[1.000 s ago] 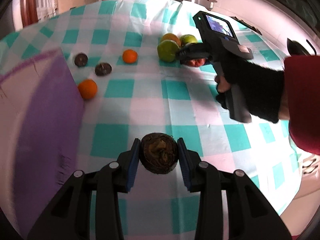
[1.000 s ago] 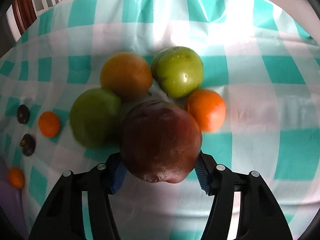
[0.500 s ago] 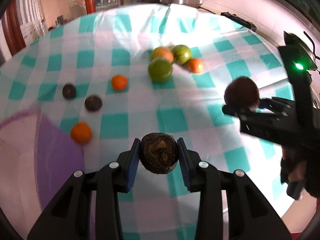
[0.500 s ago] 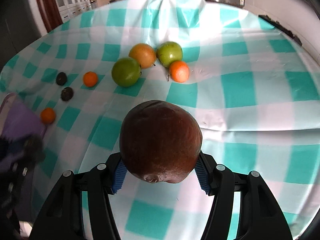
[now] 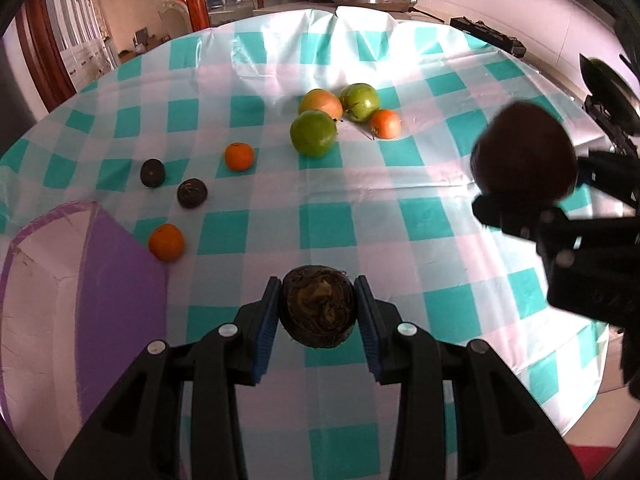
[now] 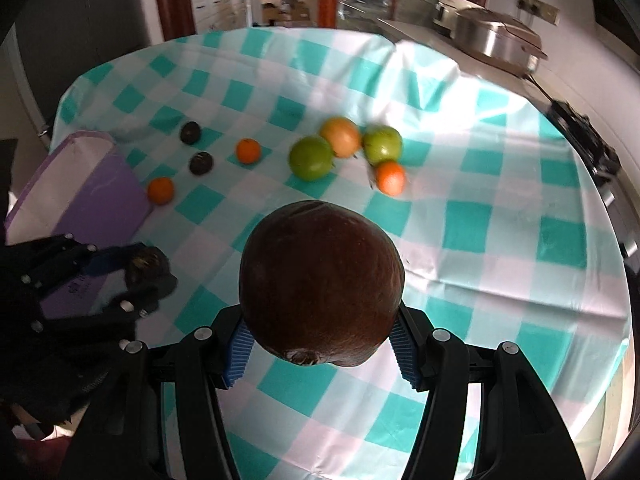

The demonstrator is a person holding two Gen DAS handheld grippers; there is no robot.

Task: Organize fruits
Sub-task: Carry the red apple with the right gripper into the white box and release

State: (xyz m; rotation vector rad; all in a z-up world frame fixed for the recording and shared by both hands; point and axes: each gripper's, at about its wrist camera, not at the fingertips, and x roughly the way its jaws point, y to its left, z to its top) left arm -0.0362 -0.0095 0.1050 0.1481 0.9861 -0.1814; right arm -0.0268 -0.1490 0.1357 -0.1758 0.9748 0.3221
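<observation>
The biggest change is at the right gripper: one second ago it was low over the cluster of fruits with the large dark red fruit just clamped, and now it is lifted well above the bench and has moved away from that cluster, toward the side where the purple box stands. Its pads press on both sides of the red fruit, so the hold looks firm. The left gripper has changed much less; it is closed on a small dark brown fruit, raised a little, with the open box just beside it on its left. On the bench remain two green fruits, one yellow-orange fruit and a small orange in a group, two more oranges and two small dark fruits nearer the box. This probably means that both carried fruits go into the box next, and eight pieces are not yet sorted.
</observation>
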